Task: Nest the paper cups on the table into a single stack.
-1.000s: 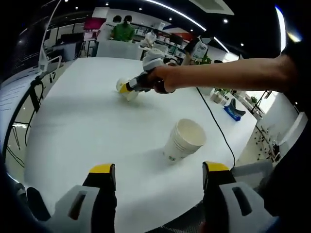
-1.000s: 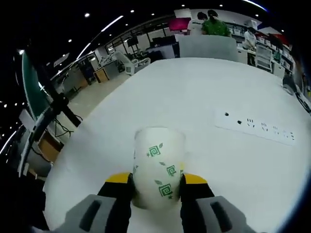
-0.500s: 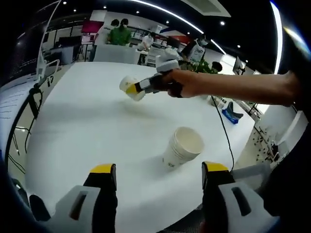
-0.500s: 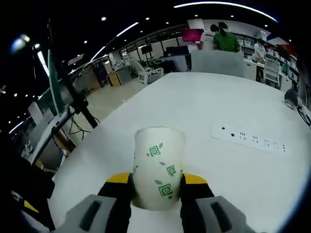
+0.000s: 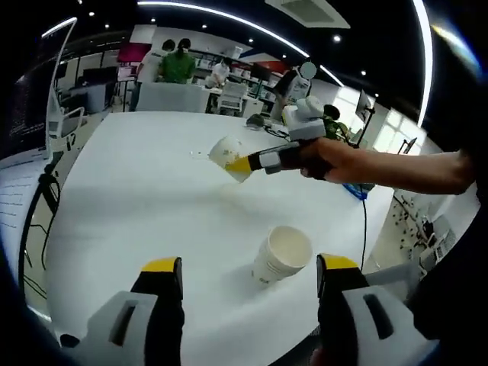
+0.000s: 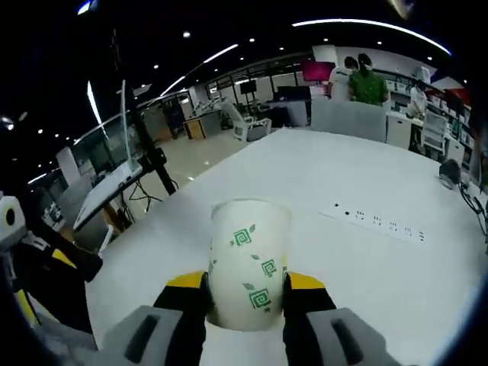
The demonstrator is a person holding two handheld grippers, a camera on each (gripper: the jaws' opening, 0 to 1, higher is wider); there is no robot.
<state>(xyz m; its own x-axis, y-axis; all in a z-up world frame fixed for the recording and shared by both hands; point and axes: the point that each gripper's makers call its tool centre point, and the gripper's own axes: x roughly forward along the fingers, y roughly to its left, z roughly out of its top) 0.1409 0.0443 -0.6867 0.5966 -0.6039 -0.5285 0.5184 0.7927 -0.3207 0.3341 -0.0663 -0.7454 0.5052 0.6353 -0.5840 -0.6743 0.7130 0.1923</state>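
A white paper cup stands mouth up on the white table, just ahead of my left gripper, whose jaws are wide apart and hold nothing. A second white cup with green leaf prints is clamped between the yellow pads of my right gripper, bottom end pointing forward. In the left gripper view that held cup hangs in the air above the table, beyond and left of the standing cup. The right gripper and the hand behind it reach in from the right.
A white power strip lies on the table ahead of the held cup. A black cable runs off the table's right edge near a blue object. People stand by desks at the far end. A stand rises off the left edge.
The right gripper has lifted its cup off the table and carried it right, toward the standing cup. The left gripper stays open, and its view has shifted a little.
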